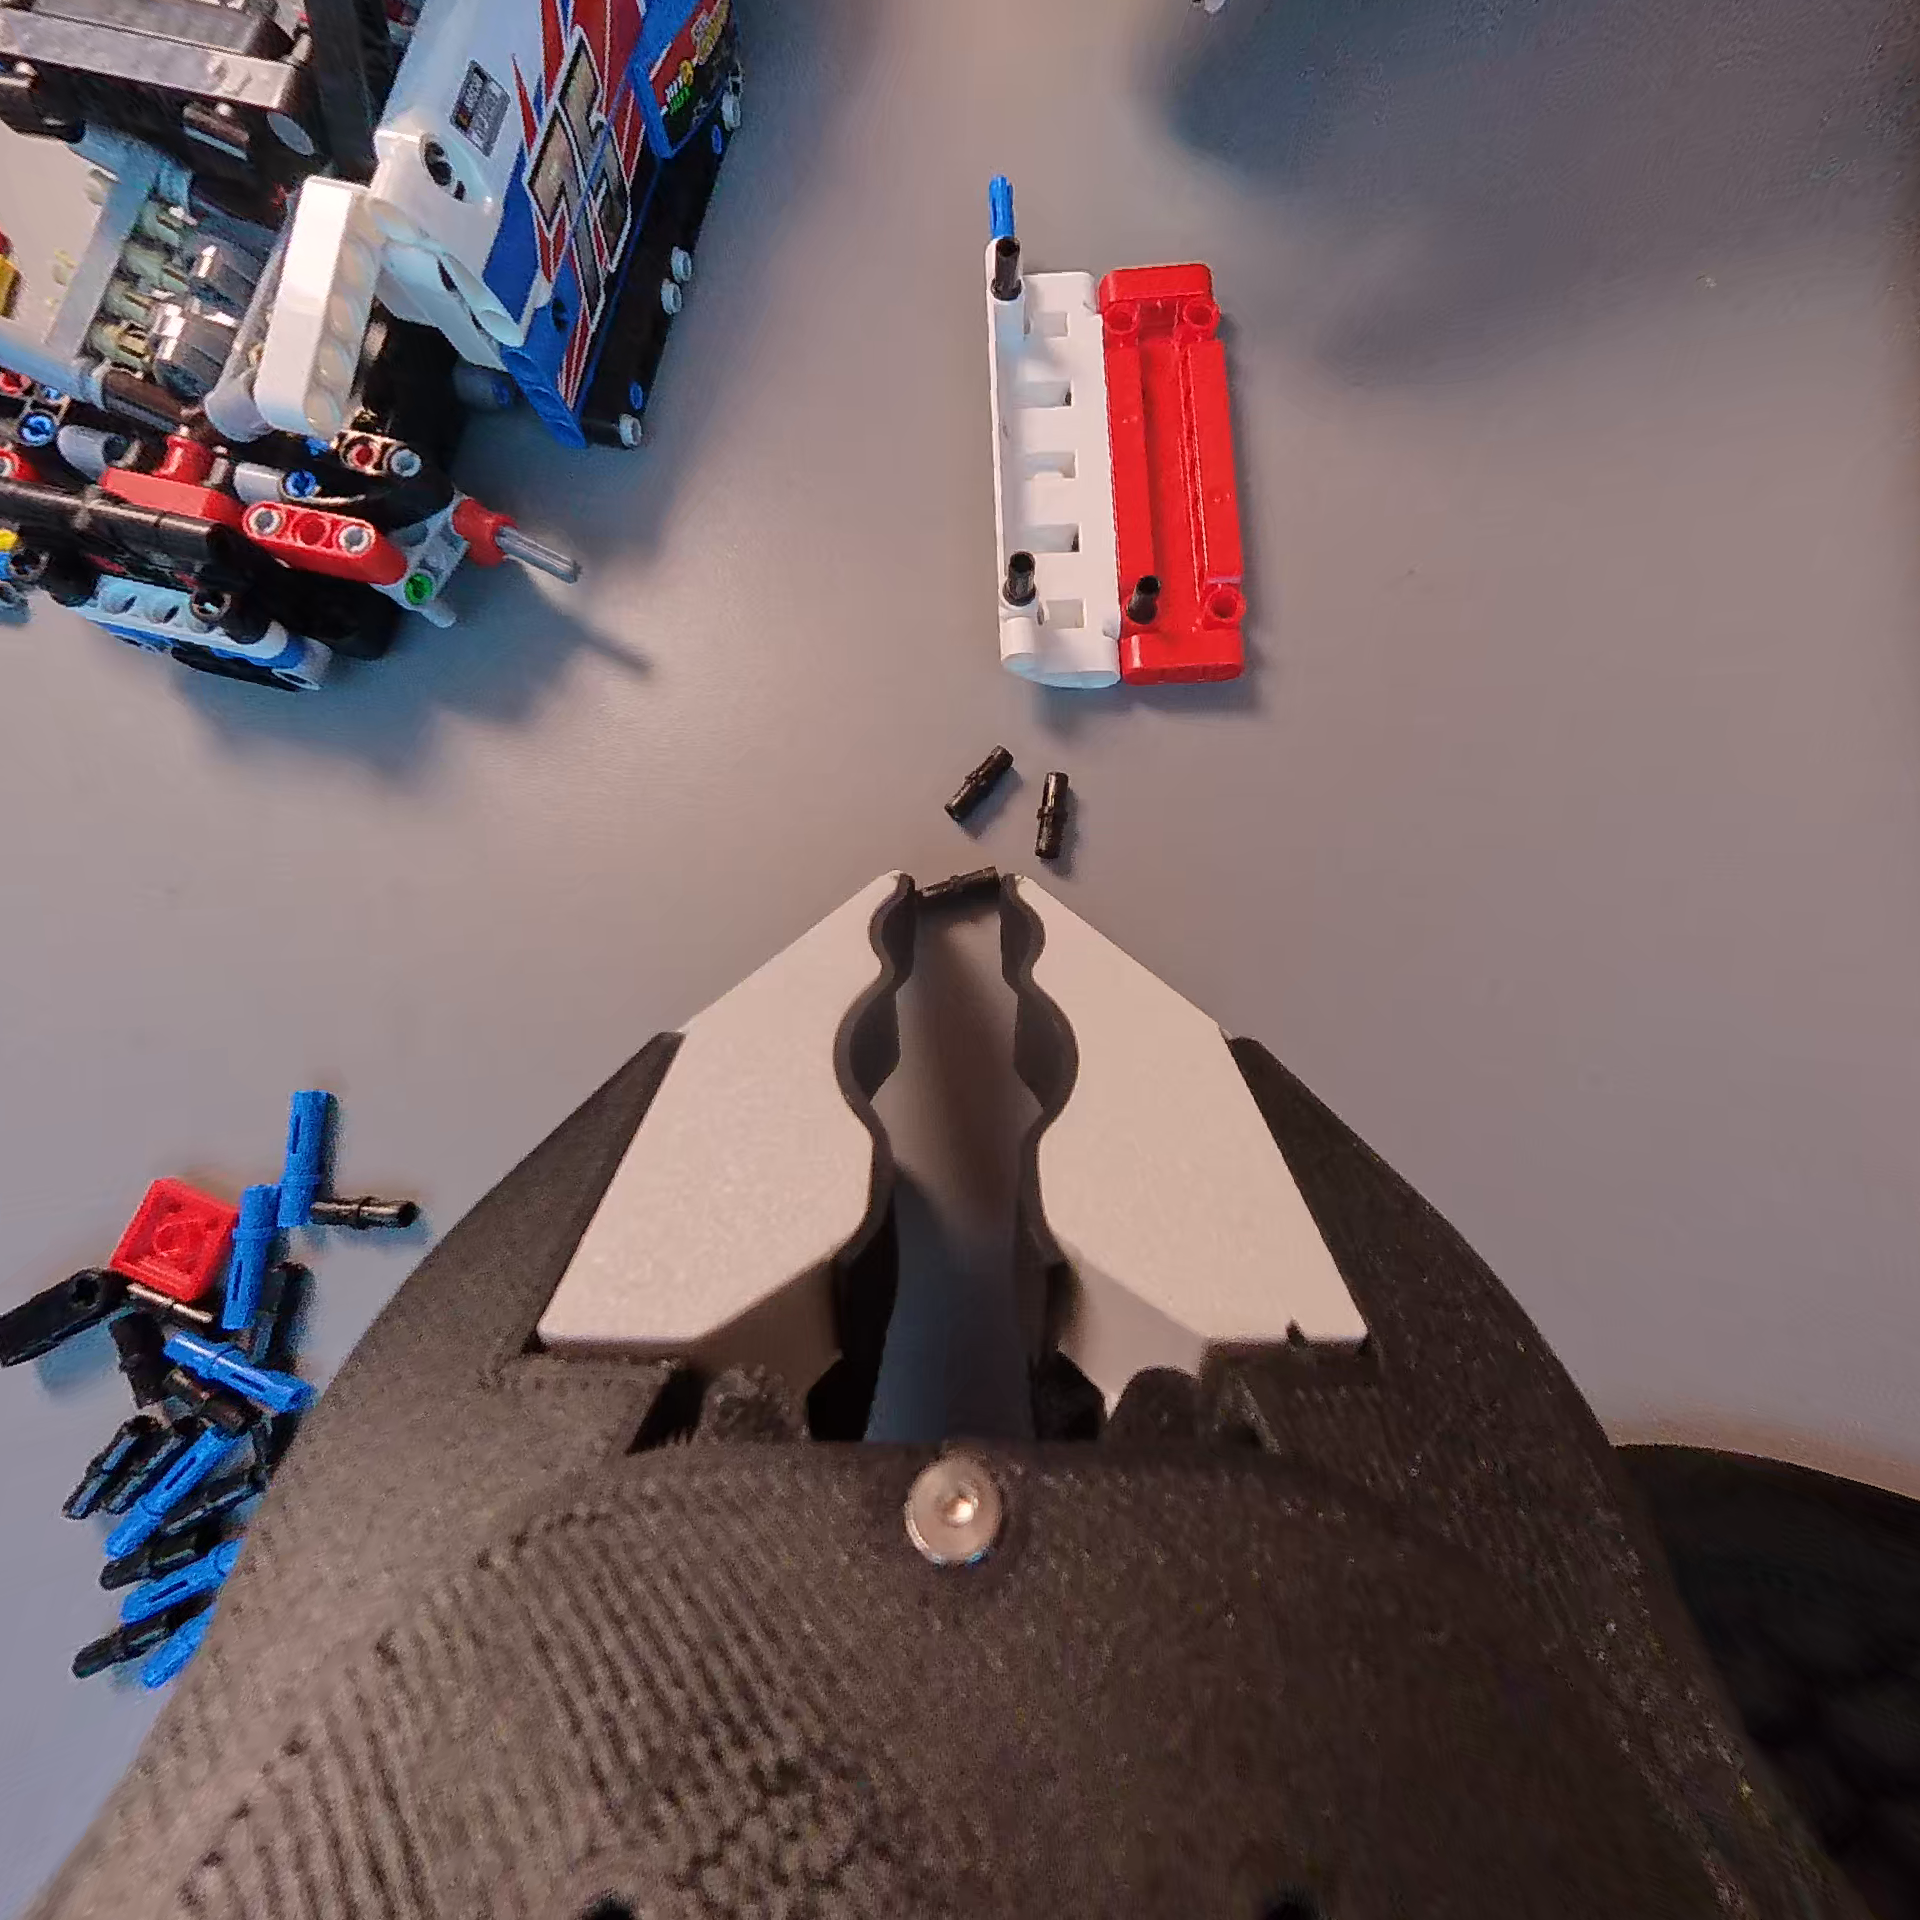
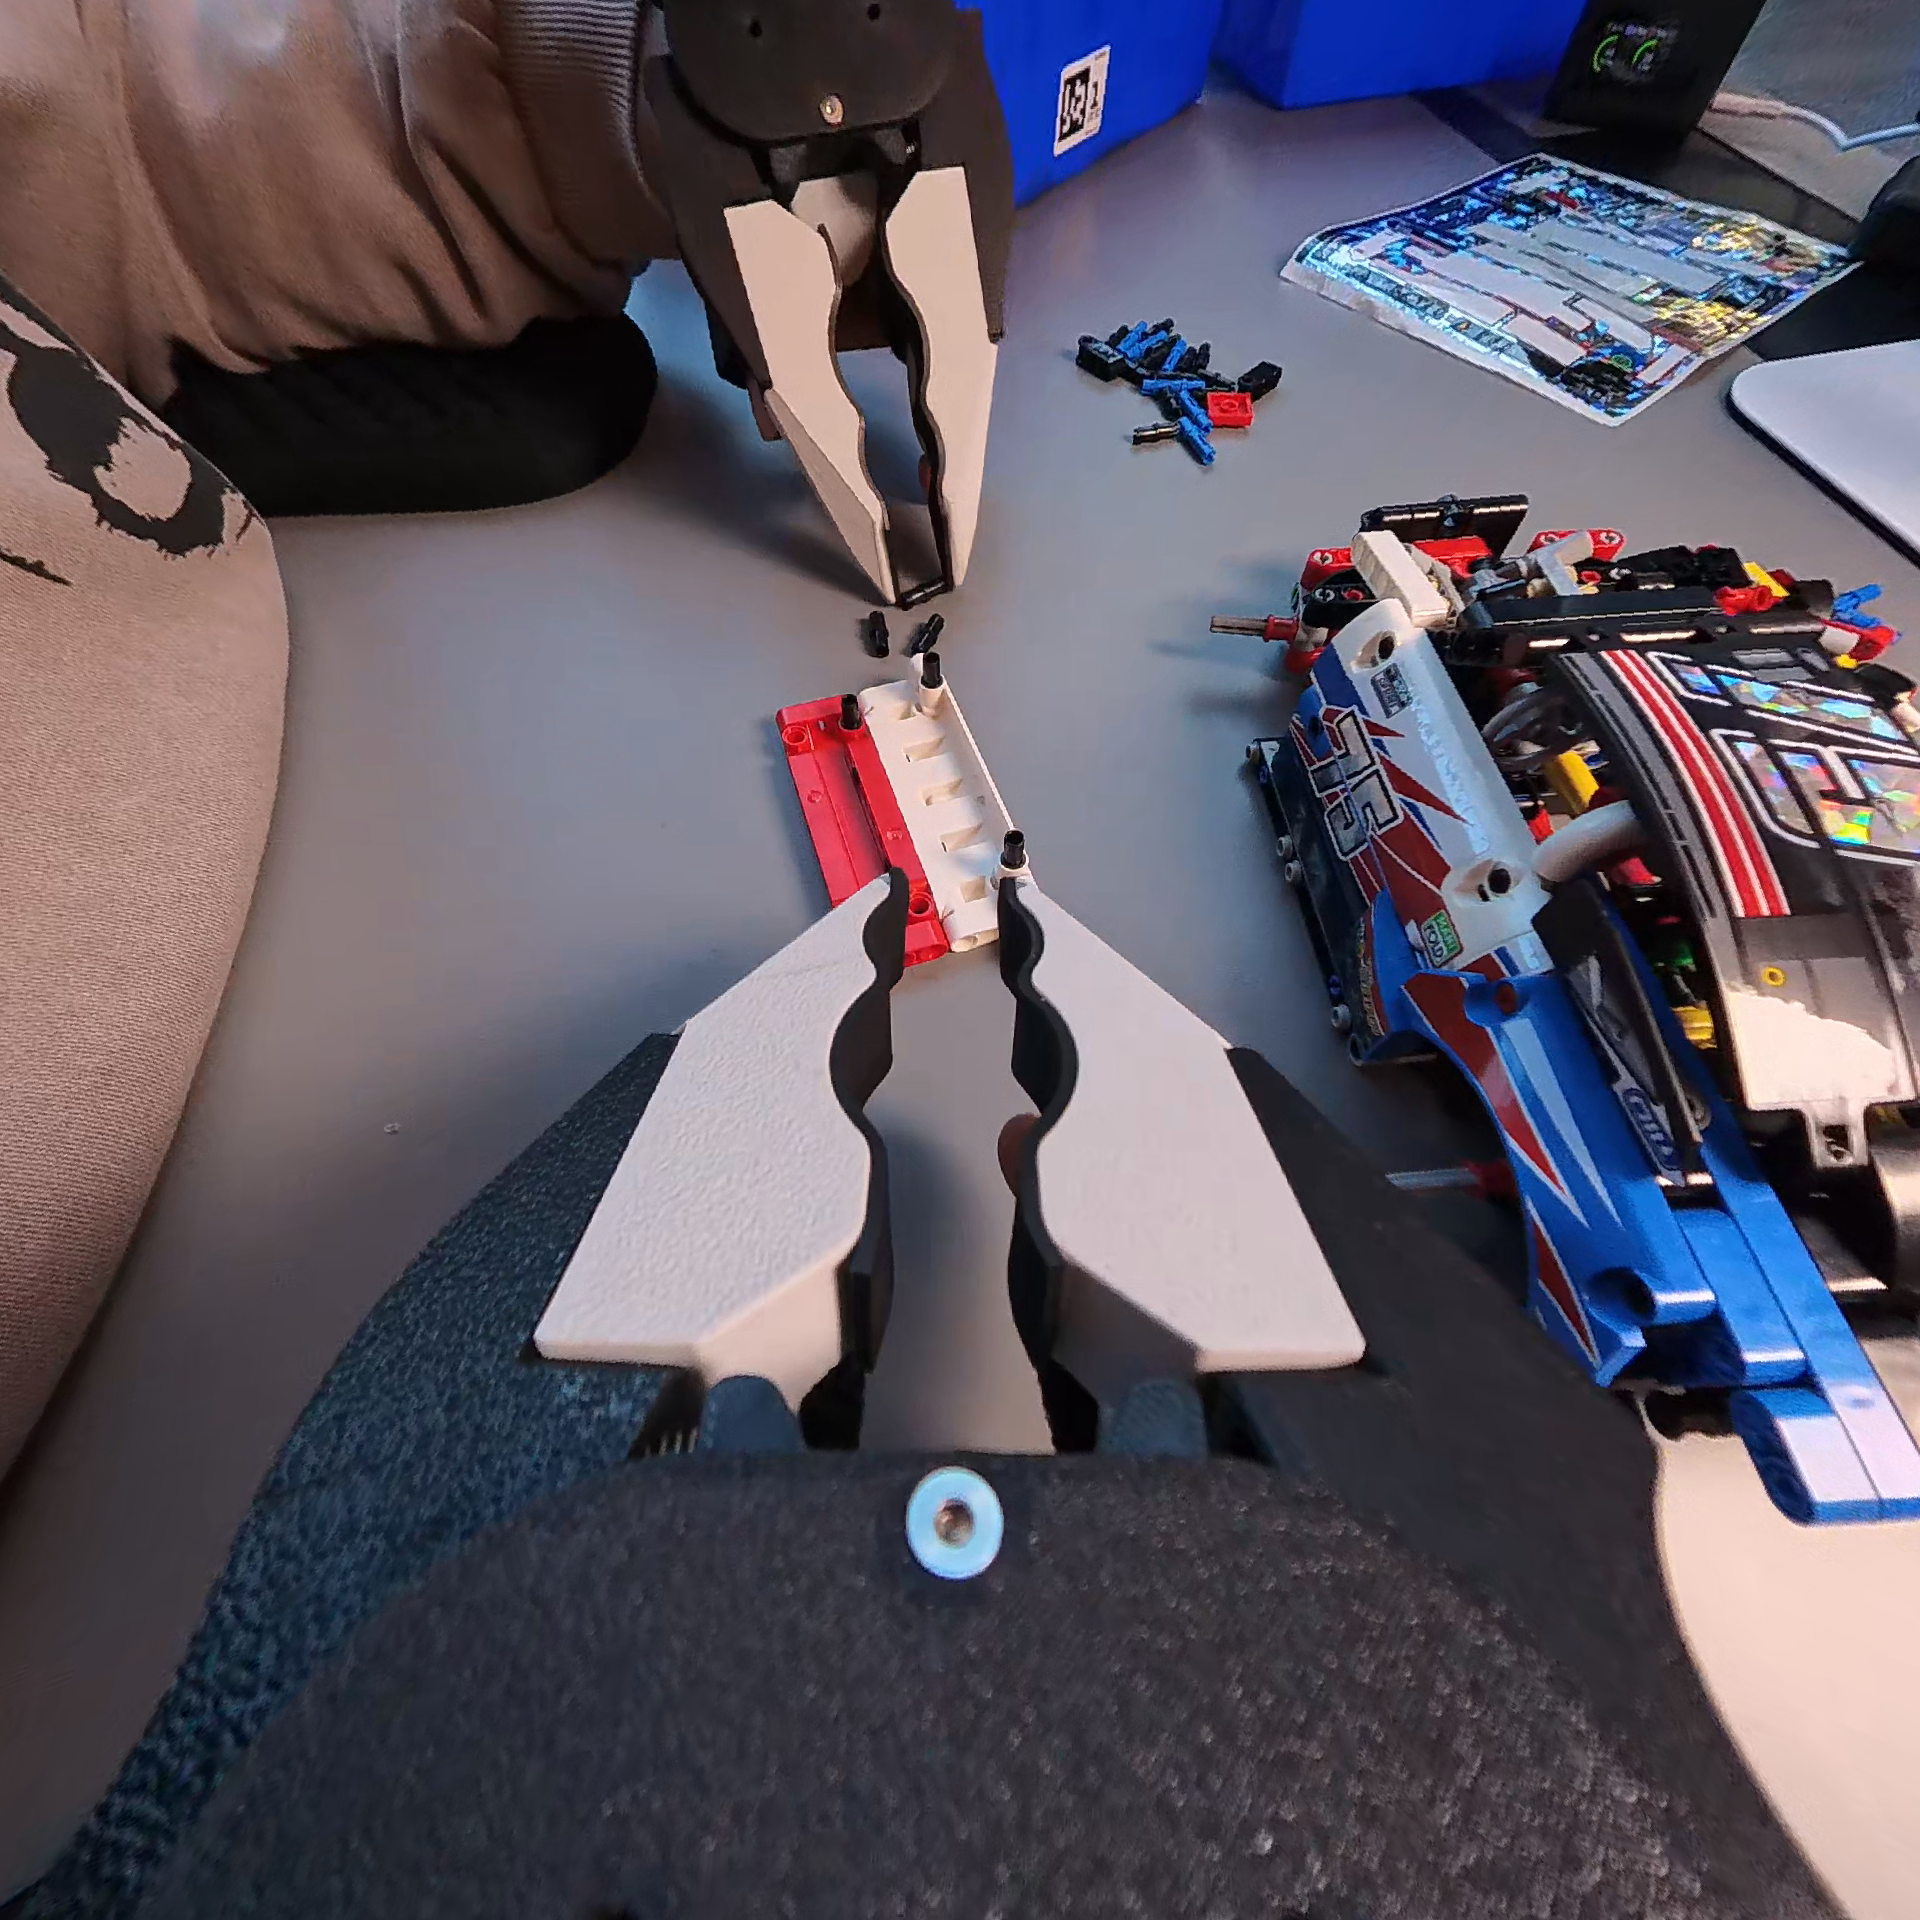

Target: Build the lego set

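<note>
Pins, two black ones (image 1: 1006, 798), lie loose on the grey table (image 1: 1558, 831) just short of the red-and-white panel (image 1: 1117, 478). A third black pin (image 1: 961, 886) sits crosswise in the tips of the left gripper (image 1: 961, 889), whose fingers are pinched onto it, right beside the loose pair on the side away from the panel. The panel, a white strip joined to a red one, lies flat with black pins standing in it and a blue pin at its far end as the left wrist view shows it.

The right gripper (image 2: 948, 883) comes at the panel from the opposite end; its fingers are spread apart with nothing between them, their tips over the panel's near end. Whether they touch it cannot be told.

Only the right wrist view shows the sticker sheet (image 2: 1558, 281) well beyond the panel, blue boxes (image 2: 1299, 52) at the table's far edge, a pale flat item at the right edge, and a person's beige sleeve (image 2: 312, 177) behind the left gripper (image 2: 923, 592). Both views show the car (image 2: 1621, 914) and the heap of blue and black pins with a red plate (image 1: 197, 1371), each to one side of the panel. In the left wrist view, bare table stretches on the panel's red side, away from the car.
</note>
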A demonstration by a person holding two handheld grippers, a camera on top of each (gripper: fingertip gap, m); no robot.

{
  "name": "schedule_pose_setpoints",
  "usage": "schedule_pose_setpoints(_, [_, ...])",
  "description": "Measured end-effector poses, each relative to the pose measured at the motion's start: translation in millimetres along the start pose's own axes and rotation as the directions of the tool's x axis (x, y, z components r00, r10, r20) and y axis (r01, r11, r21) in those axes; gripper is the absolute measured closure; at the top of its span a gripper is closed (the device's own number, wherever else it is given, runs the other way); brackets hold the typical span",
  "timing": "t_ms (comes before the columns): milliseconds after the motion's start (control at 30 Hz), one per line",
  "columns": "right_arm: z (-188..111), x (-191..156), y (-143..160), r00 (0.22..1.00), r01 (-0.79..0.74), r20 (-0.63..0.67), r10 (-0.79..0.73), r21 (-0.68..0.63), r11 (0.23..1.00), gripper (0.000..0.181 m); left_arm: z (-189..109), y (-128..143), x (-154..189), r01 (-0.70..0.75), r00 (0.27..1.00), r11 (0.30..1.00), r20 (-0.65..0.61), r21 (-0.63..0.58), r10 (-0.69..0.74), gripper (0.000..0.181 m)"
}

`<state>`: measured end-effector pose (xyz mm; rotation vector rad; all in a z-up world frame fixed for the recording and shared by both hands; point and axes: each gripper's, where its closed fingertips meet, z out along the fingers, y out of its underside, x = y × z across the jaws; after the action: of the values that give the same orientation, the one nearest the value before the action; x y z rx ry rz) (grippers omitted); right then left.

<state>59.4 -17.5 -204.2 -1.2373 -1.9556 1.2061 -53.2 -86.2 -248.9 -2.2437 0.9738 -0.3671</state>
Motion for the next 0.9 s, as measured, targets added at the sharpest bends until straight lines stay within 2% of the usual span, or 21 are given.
schedule_pose_setpoints(33, [0.0,0.0,0.2,1.0,0.0,0.0,0.0,-0.001,1.0,0.167,-0.3,0.4,0.9,-0.002,1.0,1.0,-0.001,-0.002,0.002,0.167])
schedule_pose_setpoints(300, [-0.6,0.7,-2.0,1.0,0.004,-0.012,-0.004,0.009,1.0,0.168,-4.6,-2.3,4.8,-0.042,0.999,0.999,0.02,0.025,0.042,0.167])
schedule_pose_setpoints(433, [-0.3,-4.1,-12.1,1.0,0.015,-0.004,-0.015,0.057,0.998,0.168,-20.6,-38.2,15.3,-0.035,0.999,0.973,-0.018,0.23,0.04,0.167])
schedule_pose_setpoints(533, [1.1,-18.0,-35.0,0.998,0.061,0.008,-0.063,0.168,0.984,0.17,-32.7,-71.4,28.8,-0.031,0.997,0.915,-0.058,0.402,0.059,0.168])
schedule_pose_setpoints(633, [8.4,-35.5,-53.6,0.995,0.094,0.012,-0.1,0.241,0.966,0.171,-37.7,-95.8,40.8,-0.068,0.994,0.864,-0.045,0.499,0.104,0.168])
schedule_pose_setpoints(900, [19.3,-57.4,-74.5,0.967,-0.2,0.213,0.137,0.309,0.93,0.166,-35.5,-124.9,59.8,-0.225,0.973,0.815,0.088,0.534,0.211,0.168])
